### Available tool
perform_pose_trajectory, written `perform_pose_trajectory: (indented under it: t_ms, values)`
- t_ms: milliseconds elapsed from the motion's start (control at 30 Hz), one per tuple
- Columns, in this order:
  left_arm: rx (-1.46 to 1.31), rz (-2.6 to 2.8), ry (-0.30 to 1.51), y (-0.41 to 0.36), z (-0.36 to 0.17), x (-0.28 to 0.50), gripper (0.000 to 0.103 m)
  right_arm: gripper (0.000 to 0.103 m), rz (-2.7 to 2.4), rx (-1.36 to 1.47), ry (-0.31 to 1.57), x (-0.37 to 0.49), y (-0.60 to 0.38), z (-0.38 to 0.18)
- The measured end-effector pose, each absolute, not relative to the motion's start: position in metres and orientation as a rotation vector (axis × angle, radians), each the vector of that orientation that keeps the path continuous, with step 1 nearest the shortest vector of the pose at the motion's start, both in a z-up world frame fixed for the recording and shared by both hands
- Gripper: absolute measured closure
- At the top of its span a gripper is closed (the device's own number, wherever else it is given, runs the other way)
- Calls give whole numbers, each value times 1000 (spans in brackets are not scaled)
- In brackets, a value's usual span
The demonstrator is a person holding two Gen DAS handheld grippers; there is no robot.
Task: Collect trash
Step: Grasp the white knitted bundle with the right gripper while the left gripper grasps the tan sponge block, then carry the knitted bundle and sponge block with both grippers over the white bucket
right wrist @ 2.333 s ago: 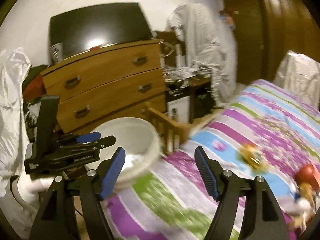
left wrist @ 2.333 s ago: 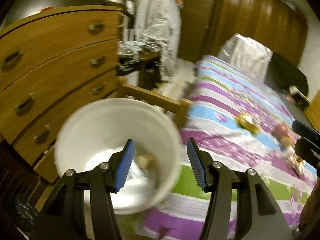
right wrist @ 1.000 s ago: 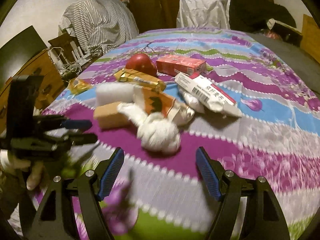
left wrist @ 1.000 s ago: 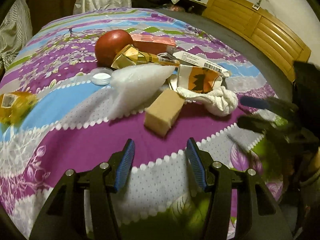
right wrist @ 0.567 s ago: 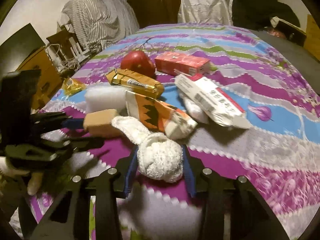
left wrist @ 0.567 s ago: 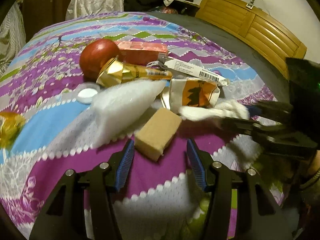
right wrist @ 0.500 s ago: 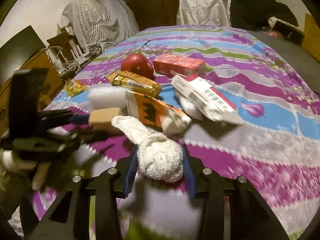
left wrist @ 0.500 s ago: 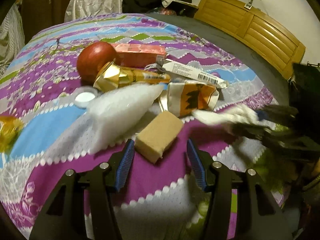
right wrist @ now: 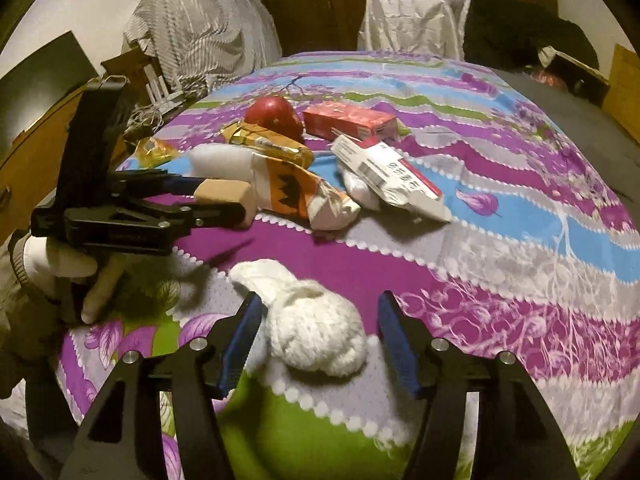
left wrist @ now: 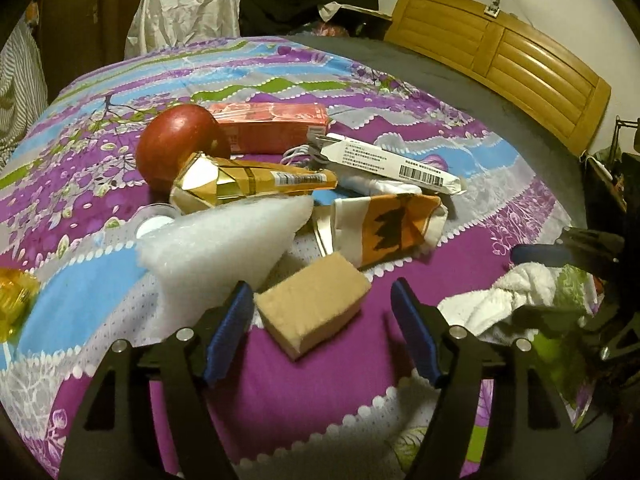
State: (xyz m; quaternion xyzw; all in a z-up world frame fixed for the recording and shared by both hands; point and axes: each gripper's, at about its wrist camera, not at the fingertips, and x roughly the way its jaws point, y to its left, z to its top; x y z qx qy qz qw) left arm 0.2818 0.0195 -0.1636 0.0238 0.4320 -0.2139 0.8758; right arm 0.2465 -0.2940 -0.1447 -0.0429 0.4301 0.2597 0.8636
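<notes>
A pile of trash lies on the patterned bedspread [left wrist: 500, 184]. A tan sponge block [left wrist: 314, 302] sits between the open fingers of my left gripper [left wrist: 322, 330]; I cannot tell if they touch it. It also shows in the right wrist view [right wrist: 224, 194]. A knotted white cloth [right wrist: 316, 330] lies on the bed between the open fingers of my right gripper [right wrist: 318, 344]. The left wrist view shows that cloth [left wrist: 508, 294] at the right. Behind are white foam [left wrist: 224, 240], an orange wrapper [left wrist: 392, 224], a gold pack [left wrist: 248, 182], a red box [left wrist: 272, 128], a white box [left wrist: 392, 164] and a red apple [left wrist: 176, 148].
A wooden headboard [left wrist: 500, 56] stands at the far right of the bed. A yellow wrapper [right wrist: 154, 152] lies near the bed's left edge. A wooden dresser [right wrist: 24, 160] and draped clothes [right wrist: 200, 36] stand beyond the bed on the left. A small white lid [left wrist: 154, 222] lies by the foam.
My right gripper pulled the white cloth toward the near edge of the bed, then opened and let it go. My left gripper moved closer, so the sponge now sits between its fingers.
</notes>
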Motion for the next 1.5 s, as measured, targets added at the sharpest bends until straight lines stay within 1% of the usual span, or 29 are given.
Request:
perform_pose_trajectory:
  t_ms: [67,100,167,233,400,667,833,933,1233,1500]
  values:
    - [76,-469,912,14,-165,282,47,43,558,-92,922,246,-288,-152]
    - [95,-477,914,11,-166,281,57,45,552,-101,922,245,-285,-154]
    - [132,-478,898,5,-164,275,61,57,522,-114,906,242,-282,-157]
    - [132,-481,881,4,-162,270,63,61,497,-92,888,239,-284,-157]
    - [63,-412,813,14,-143,242,65,64,452,-54,827,229,-288,-147]
    - [-36,-155,672,36,-88,167,64,64,387,16,623,186,-283,-86]
    - [-33,-65,544,30,-51,127,64,64,345,14,485,151,-272,-45]
    - [-19,-50,474,23,-34,106,64,64,326,5,435,134,-270,-27]
    - [-28,-27,434,29,-17,90,64,64,328,-4,392,108,-265,3]
    - [-56,93,396,85,2,73,64,64,452,-29,372,112,-208,31]
